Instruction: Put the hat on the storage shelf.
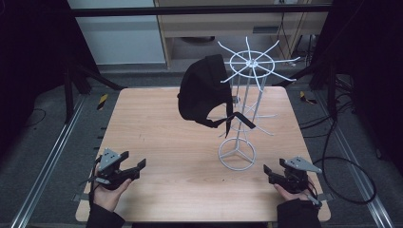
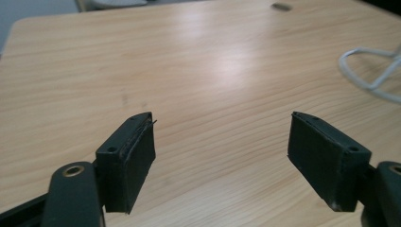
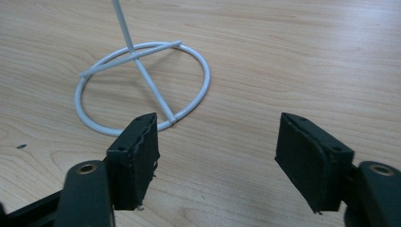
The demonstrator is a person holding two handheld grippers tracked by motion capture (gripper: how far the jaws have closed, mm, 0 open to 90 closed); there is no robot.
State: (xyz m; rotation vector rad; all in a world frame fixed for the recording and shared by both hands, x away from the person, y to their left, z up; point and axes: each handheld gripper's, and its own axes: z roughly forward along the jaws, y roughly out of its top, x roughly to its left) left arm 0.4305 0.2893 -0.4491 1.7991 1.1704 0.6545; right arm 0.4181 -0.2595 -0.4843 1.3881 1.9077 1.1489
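**A black cap hangs on a white rack**

A white wire rack (image 1: 244, 102) stands on the wooden table (image 1: 157, 137). A black cap (image 1: 202, 88) hangs from one of its top arms, on the left side, with its strap dangling down.

The left gripper (image 1: 135, 167) rests near the front left edge of the table. Its jaws are wide apart and hold nothing.

The right gripper (image 1: 270, 173) rests near the front right edge, close to the rack's round base (image 3: 142, 85). Its jaws are wide apart too, with nothing between them.
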